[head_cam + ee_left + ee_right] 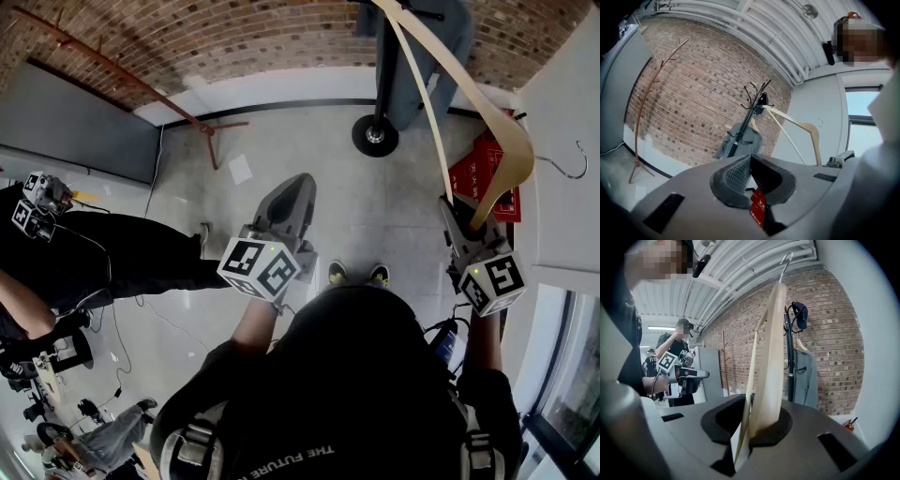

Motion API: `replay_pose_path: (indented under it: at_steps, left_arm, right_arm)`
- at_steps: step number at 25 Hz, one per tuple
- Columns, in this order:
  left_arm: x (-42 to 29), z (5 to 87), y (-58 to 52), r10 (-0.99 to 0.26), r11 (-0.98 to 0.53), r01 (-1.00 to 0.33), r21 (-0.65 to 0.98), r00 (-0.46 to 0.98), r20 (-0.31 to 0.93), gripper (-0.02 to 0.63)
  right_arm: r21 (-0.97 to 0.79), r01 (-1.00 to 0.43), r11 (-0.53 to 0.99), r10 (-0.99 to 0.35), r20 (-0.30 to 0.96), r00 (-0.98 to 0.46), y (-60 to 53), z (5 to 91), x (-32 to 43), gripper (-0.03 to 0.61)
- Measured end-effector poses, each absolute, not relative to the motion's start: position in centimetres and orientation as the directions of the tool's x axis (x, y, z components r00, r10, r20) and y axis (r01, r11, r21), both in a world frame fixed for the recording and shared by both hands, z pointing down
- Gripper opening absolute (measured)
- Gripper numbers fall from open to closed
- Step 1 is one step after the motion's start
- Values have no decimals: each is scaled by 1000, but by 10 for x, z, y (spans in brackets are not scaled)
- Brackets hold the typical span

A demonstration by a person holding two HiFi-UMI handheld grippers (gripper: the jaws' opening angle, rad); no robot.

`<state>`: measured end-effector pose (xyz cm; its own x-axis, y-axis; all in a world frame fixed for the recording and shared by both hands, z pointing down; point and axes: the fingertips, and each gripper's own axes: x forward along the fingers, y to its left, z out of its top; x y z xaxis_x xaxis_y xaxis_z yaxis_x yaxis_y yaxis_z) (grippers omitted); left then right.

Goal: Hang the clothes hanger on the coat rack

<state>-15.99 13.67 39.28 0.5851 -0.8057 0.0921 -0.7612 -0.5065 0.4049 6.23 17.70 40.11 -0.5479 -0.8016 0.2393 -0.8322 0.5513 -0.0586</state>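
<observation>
Overhead, in the head view, the wooden clothes hanger [514, 150] is seen clamped at one arm's end by the right gripper [455, 217] and raised at a slant. Its metal hook [568, 165] is well apart from the coat rack [375, 136], whose upper part is cut off by the frame. The left gripper [292, 192] is held with its jaws together and empty. A pale polished floor [309, 141], a brick wall [234, 37] and a red box [487, 178] are shown.

In the left gripper view, the jaws are seen pressed together on nothing. A red printed patch [758, 206] is glimpsed in the slit below them; whether it lies beyond cannot be told. The coat rack, with a grey garment [740, 140] hung on it, is seen ahead, and the hanger to its right.

In the right gripper view, the hanger is seen pinched between the jaws and rising steeply, the hook near the top edge. The coat rack, with a dark cap [800, 315] on it, is set to the right before the brick wall. Another person [665, 345] with a marked gripper [682, 373] is seen at left.
</observation>
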Motion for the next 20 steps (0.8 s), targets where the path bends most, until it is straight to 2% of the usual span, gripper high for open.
replay_pose_path:
  at_steps: [10,20]
  left_arm:
    - [-192,391,142,-798,-511,-744,430,597,85,18]
    - [-245,388,143,-793,-534,-741,407,606,64,18]
  right_arm:
    - [-82,-835,544,-800,248,-546,179,379,39,49]
    - [-12,-849,528,-818,261,-513,180,368,1,49]
